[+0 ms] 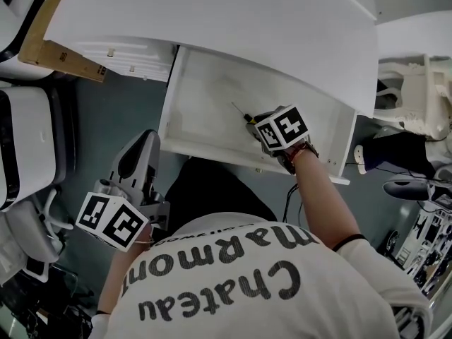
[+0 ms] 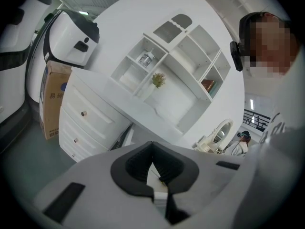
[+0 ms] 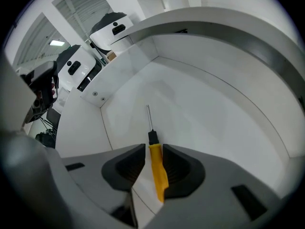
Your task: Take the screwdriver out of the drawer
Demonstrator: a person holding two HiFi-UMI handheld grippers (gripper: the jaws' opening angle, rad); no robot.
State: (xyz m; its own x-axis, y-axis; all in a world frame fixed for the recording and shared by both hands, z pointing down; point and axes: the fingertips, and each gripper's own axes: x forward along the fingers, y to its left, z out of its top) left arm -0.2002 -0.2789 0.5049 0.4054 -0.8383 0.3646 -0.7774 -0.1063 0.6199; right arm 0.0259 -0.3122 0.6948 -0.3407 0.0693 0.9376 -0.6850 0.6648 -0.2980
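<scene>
Right tongs: closed on the yellow plastic handle of the screwdriver, one dark pad on each side. In the head view these tongs reach into the open white drawer, with the person's wrist over the front rail.

Screwdriver long axis: in line with the right tongs. The handle butt sits back between the pads. The black collar and thin metal shaft stick out ahead. The tip points away from the person, toward the back of the drawer and slightly left. In the head view the screwdriver is inside the drawer, right of centre, nearer the front than the back. Can't tell whether the shaft rests on the drawer floor or is just clear of it.

Left tongs: pad tips together, nothing between them. They hang outside the drawer, off its left front corner, well apart from the screwdriver.

Drawer: bare white bottom and walls, pulled out from under the white table, which overhangs its back part.

Room:
- grey-green floor beside the drawer
- white drawer cabinet with small round knobs to the left
- brown cardboard box against the cabinet
- white shelf unit with open cubbies on the table
- white and black machines along the left side
</scene>
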